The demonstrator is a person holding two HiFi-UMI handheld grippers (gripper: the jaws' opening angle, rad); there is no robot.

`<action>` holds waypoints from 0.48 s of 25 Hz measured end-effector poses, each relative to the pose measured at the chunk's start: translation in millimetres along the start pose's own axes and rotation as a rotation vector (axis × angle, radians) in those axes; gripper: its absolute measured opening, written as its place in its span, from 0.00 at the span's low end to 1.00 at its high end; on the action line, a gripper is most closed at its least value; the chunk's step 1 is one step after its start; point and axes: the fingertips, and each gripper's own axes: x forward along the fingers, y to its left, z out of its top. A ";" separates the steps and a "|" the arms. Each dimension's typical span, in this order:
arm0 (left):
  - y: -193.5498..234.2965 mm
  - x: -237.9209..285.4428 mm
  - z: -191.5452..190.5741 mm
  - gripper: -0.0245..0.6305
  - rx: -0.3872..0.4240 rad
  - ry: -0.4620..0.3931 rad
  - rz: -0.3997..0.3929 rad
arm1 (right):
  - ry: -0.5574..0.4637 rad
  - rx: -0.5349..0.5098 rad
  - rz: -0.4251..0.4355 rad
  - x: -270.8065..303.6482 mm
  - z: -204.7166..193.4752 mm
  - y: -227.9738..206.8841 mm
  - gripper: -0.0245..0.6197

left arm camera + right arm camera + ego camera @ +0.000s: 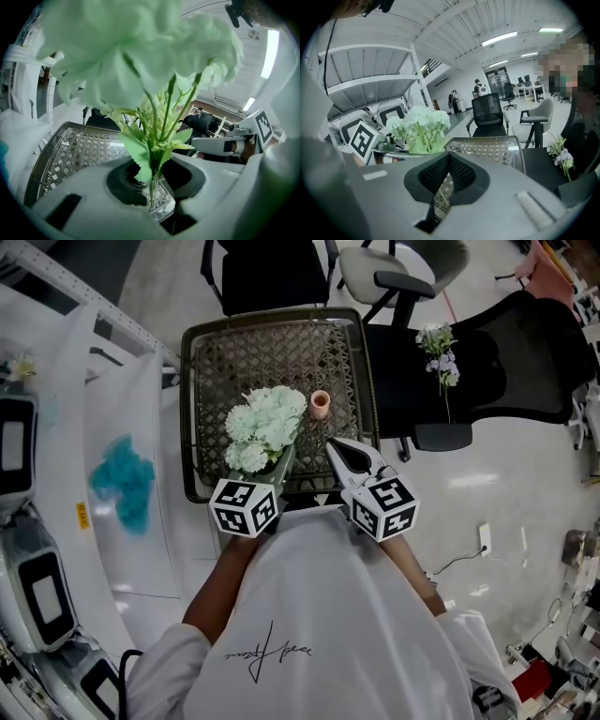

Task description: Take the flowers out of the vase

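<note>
A bunch of pale green flowers [265,423] hangs over the wicker table [211,362], clear of the small pink vase [320,404] that stands just to its right. My left gripper [280,461] is shut on the bunch's stems. In the left gripper view the green stems [152,185] run down between the jaws, and the blooms [140,56] fill the upper picture. My right gripper [331,442] is near the table's front edge, below the vase, shut with nothing in it. Its tips [449,157] meet, and the bunch [419,124] shows to their left.
A second sprig of white and purple flowers [441,354] lies on the black office chair [506,371] right of the table. Another chair [267,273] stands behind the table. White shelving with machines [28,465] lines the left side.
</note>
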 end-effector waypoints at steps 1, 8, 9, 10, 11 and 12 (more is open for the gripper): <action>-1.3 -0.3 0.3 0.18 0.003 -0.003 -0.005 | -0.006 -0.006 0.006 0.0 1.5 2.0 0.05; -14.5 -0.9 0.7 0.18 0.026 -0.019 -0.046 | 0.022 -0.028 0.036 0.2 -3.8 11.1 0.05; -14.9 -0.3 0.1 0.18 0.023 -0.018 -0.049 | 0.024 -0.033 0.040 0.1 -4.2 11.8 0.05; -15.0 0.1 -0.4 0.18 0.022 -0.017 -0.049 | 0.027 -0.040 0.043 0.0 -4.3 12.7 0.05; -15.4 0.5 -1.2 0.18 0.025 -0.016 -0.048 | 0.030 -0.047 0.047 -0.1 -4.5 13.9 0.05; -16.1 0.6 -2.4 0.18 0.029 -0.013 -0.049 | 0.033 -0.051 0.051 -0.1 -4.9 15.2 0.05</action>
